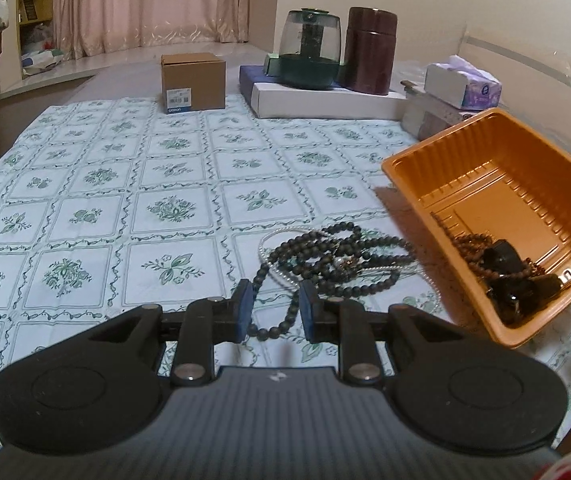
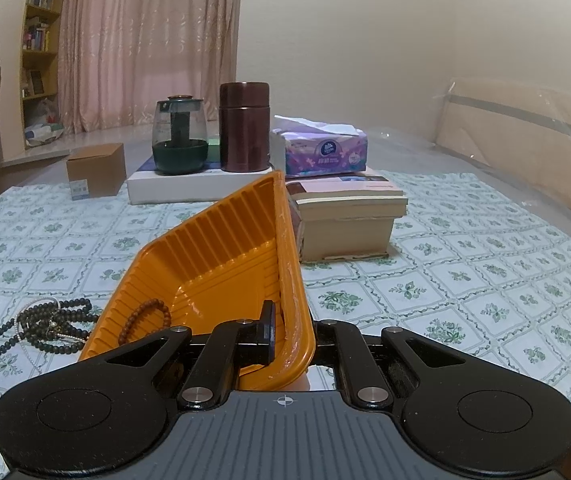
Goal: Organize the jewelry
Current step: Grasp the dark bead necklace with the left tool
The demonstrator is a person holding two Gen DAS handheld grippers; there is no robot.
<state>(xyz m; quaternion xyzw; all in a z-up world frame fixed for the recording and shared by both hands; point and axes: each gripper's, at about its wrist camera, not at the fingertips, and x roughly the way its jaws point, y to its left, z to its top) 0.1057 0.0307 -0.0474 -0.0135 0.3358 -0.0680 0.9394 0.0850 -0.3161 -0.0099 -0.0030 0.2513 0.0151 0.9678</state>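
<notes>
An orange plastic tray (image 1: 525, 168) is tilted up on the floral tablecloth. My right gripper (image 2: 291, 330) is shut on the tray's rim (image 2: 293, 280) and holds it tilted. Brown bead bracelets and dark stones (image 1: 513, 276) lie in the tray's low corner; a brown bracelet (image 2: 145, 320) shows in the right wrist view. A black bead necklace tangled with a clear bead strand (image 1: 325, 264) lies on the cloth left of the tray, also seen in the right wrist view (image 2: 45, 326). My left gripper (image 1: 275, 308) is open low over the necklace's near end, a bead strand between its blue pads.
At the back stand a cardboard box (image 1: 193, 82), a white flat box (image 1: 325, 100) bearing a glass teapot (image 1: 309, 50) and a dark brown canister (image 1: 369, 50), and a tissue pack (image 2: 321, 152) on stacked books (image 2: 345, 216). Plastic-wrapped furniture lies at the right.
</notes>
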